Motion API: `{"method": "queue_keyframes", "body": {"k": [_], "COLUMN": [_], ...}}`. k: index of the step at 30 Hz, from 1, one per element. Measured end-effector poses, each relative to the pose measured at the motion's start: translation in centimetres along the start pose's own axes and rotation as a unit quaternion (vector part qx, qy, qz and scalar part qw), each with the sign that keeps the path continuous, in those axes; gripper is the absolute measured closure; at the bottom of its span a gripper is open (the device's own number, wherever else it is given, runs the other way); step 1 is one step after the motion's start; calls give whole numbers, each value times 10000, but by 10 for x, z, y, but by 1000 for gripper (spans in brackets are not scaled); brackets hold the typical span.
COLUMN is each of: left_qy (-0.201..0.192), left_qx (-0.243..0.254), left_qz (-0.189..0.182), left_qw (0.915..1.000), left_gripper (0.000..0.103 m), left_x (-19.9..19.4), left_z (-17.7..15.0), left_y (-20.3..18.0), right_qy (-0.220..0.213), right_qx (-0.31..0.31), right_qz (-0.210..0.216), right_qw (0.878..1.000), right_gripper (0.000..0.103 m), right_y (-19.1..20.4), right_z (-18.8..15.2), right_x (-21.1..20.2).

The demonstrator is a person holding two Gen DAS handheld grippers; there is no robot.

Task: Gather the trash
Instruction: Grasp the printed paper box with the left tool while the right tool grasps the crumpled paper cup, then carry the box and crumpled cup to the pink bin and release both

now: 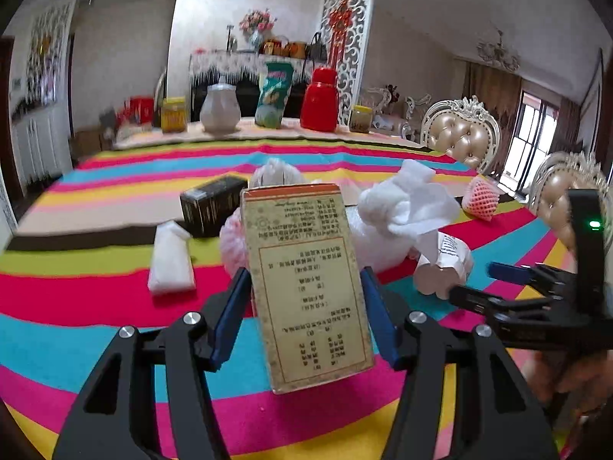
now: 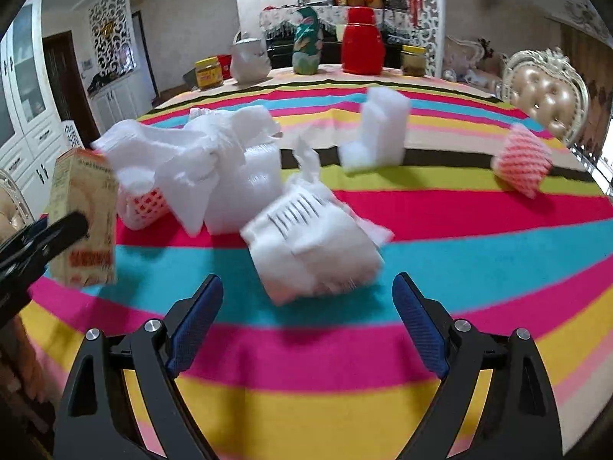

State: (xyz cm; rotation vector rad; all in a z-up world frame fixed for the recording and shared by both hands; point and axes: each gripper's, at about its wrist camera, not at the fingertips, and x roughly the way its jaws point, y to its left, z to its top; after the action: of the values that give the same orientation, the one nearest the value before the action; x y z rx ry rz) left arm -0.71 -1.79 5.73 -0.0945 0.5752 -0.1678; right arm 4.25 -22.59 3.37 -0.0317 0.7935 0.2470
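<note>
Left gripper (image 1: 304, 306) clamped on a yellow carton (image 1: 306, 287); right gripper (image 2: 306, 322) empty, jaws wide apart, facing crumpled white paper (image 2: 310, 245).

On a striped tablecloth (image 2: 459, 211), the carton stands upright between the left pads, its long axis running up and away from the jaws, both narrow sides touched by the blue pads. The white paper lies straight ahead of the right jaws, near the table's front edge and just beyond their tips, its longer side slanting across the gap rather than along it. Behind it sits a heap of white foam wrap (image 2: 214, 161); a foam block (image 2: 379, 134) stands mid-table and a pink net sleeve (image 2: 523, 161) lies toward the right edge, well apart. The right hand is plainly nearer the paper, so that pickup likely falls to it, with the jaws needing to come forward around the wad.
</note>
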Motion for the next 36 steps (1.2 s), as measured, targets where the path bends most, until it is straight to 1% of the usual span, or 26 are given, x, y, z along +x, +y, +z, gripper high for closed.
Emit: {"method": "queue_keyframes", "body": {"k": [2, 5, 6, 7, 9, 15, 23, 27, 32, 36], "left_qy": [7, 12, -3, -17, -30, -59, -26, 202, 337, 396], "left_qx": [-58, -11, 23, 52, 88, 63, -25, -27, 204, 397], "left_qz": [-26, -138, -152, -166, -201, -231, -326, -471, -565, -666], "left_qw": [10000, 9999, 9999, 9998, 9998, 9997, 9995, 9987, 9976, 9962], "left_gripper": [46, 46, 46, 46, 46, 46, 46, 46, 46, 46], "left_x": [1, 2, 1, 0, -1, -2, -1, -1, -13, -27], "left_z": [1, 1, 1, 1, 0, -2, -2, -8, -18, -25], "left_y": [1, 0, -2, -3, -5, -5, -1, -6, -22, -38], "right_qy": [97, 185, 218, 211, 29, -280, -393, -438, -501, -596], "right_qx": [-108, -154, -130, -101, -51, 84, 391, 458, 517, 513], "right_qz": [-148, -202, -179, -164, -248, -310, -92, -18, 74, 47], "right_qw": [9998, 9995, 9995, 9996, 9997, 9991, 9984, 9980, 9974, 9969], "right_gripper": [18, 18, 23, 29, 47, 48, 48, 48, 48, 48], "right_y": [6, 6, 5, 4, 2, -4, -14, -15, -18, -21], "right_z": [9, 15, 16, 15, 14, 5, -14, -26, -43, -53], "right_x": [12, 23, 24, 24, 17, -3, -28, -46, -68, -87]}}
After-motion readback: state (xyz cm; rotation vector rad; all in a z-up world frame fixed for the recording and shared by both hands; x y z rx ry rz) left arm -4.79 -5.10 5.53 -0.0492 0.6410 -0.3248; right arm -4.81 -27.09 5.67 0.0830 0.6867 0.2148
